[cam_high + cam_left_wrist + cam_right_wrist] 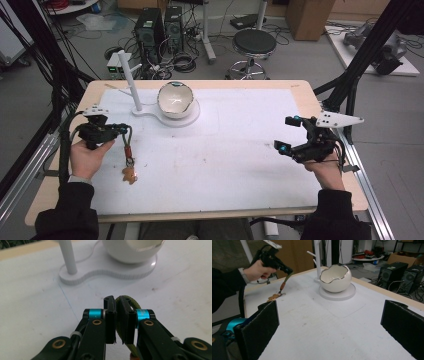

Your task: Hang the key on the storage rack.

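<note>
- Workshop floor behind the table, strewn with cables; two black computer towers (pixel 159 30), a round black stool (pixel 254 44) and a cardboard box (pixel 310 17) beyond the far edge.
- Wooden-edged table (pixel 305 97) covered by a white mat (pixel 230 155), faintly marked and scuffed.
- Landmark on the mat's far left part: a white stand (pixel 165 116) with a flat figure-eight base, bearing a tall white post (pixel 129 80) with short pegs near the top, and a white egg-shaped bowl (pixel 175 99) with a jagged, metallic-edged opening like a cracked shell.
- Keychain (pixel 129 155) hanging nearer the person than the stand and to its left: olive-green cord loop at the top, a reddish-brown sleeve below it, a metal ring, then a small tan gingerbread-figure charm (pixel 130 174).
- Charm resting on the mat, cord drawn up taut above it.
- Left gripper (pixel 121 128) held in the left hand (pixel 89 157), left of the stand and nearer the person; jaws pressed together on the green cord, seen between the pads in the left gripper view (pixel 125 315).
- Right gripper (pixel 286 134) held in the right hand (pixel 326 172), far to the right of the stand near the table's right edge; jaws spread wide apart, nothing between them, black foam pads (pixel 259 330) framing the right gripper view.
- Stand, bowl and keychain well apart from the right gripper.
</note>
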`<state>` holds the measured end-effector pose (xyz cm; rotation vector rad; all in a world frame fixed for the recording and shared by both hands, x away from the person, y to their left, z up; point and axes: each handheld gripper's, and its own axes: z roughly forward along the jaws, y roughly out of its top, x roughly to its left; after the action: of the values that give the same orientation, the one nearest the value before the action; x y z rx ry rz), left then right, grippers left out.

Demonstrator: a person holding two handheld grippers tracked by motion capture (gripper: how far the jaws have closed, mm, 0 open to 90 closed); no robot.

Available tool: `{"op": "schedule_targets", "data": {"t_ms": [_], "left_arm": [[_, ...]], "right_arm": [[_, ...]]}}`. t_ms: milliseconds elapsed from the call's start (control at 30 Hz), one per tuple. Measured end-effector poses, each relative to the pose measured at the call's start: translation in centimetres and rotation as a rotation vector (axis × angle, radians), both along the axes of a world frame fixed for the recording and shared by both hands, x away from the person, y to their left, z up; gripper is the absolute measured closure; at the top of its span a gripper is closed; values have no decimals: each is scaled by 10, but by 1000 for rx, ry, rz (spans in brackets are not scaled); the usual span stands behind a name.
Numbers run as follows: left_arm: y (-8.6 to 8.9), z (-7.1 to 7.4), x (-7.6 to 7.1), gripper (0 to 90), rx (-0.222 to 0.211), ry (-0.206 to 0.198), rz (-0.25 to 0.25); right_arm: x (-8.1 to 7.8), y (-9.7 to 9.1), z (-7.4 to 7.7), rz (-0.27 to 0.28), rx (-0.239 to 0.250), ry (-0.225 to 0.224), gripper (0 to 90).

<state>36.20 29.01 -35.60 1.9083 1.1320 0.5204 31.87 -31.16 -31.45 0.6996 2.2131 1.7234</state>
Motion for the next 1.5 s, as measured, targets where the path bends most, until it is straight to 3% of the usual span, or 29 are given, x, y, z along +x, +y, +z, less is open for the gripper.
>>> {"op": "schedule_targets", "data": {"t_ms": [33, 67, 100, 167, 200, 333, 600, 800, 1133, 1233, 1433, 1500], "left_arm": [[1, 7, -3, 839, -6, -21, -1], [2, 20, -10, 839, -11, -66, 3], [2, 20, -10, 839, -11, -66, 3], [5, 36, -15, 840, -5, -106, 1], [5, 36, -15, 840, -5, -106, 1], [9, 60, -22, 840, -26, -156, 14], [12, 84, -25, 840, -20, -189, 20], [5, 90, -13, 840, -27, -191, 24], [12, 80, 25, 840, -59, -169, 69], [12, 82, 37, 840, -55, -163, 78], [0, 82, 68, 840, -5, -135, 75], [-2, 80, 71, 840, -8, -138, 78]], "right_arm": [[0, 1, 0, -2, 0, -2, 8], [1, 2, 0, -1, -1, 4, 8], [1, 2, 0, -4, -1, 7, 8], [1, 5, 0, 8, -6, 4, 8], [0, 6, 0, 14, -12, 2, 8], [0, 7, 1, 19, -11, -4, 8], [2, 7, 1, 13, -2, -1, 8], [1, 8, 2, 24, -6, -7, 8], [2, 6, 2, 20, 0, -5, 8], [2, 5, 2, 16, -1, 3, 8], [1, 4, 2, 12, -15, -9, 8], [-1, 4, 2, 8, -16, -4, 8]]}}
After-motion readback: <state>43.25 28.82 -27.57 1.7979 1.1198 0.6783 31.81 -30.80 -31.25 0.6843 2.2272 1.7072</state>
